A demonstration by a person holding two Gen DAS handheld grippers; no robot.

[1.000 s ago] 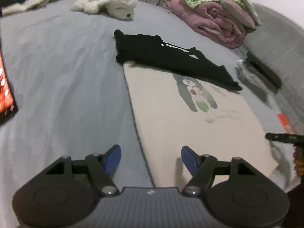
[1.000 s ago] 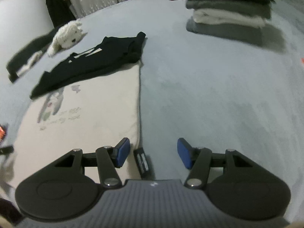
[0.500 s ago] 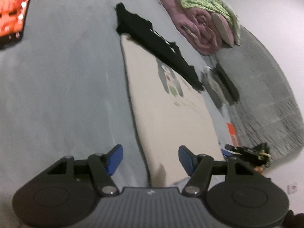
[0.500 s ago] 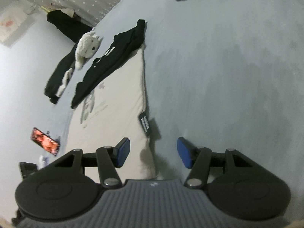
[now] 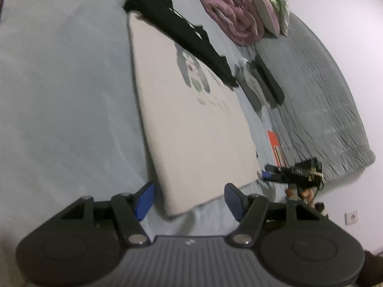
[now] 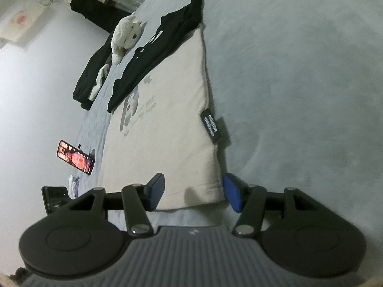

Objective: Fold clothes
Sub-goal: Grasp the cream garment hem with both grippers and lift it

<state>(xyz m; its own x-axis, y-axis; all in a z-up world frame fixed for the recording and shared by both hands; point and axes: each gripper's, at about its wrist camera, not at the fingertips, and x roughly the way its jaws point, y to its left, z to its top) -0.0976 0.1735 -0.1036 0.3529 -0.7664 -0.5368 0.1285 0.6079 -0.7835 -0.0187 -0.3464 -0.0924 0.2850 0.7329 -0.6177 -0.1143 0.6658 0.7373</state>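
**Both grippers lined up on the shirt's near hem corners**

We see the left gripper (image 5: pixel 189 199) straddling one near corner of the cream shirt (image 5: pixel 191 124), jaws apart and just been closing, cloth between them but not pinched. The right gripper (image 6: pixel 193 192) brackets the other corner, jaws moderately apart, nothing clamped. We judge this a paired hem pickup for a fold. The shirt lies flat on the bed (image 6: pixel 299 95), soft knit, faded print, black side label (image 6: pixel 211 125). Farther off: black garment (image 5: pixel 177 26) across its top, plush toy (image 6: pixel 125 34), pink quilt (image 5: pixel 234 16).
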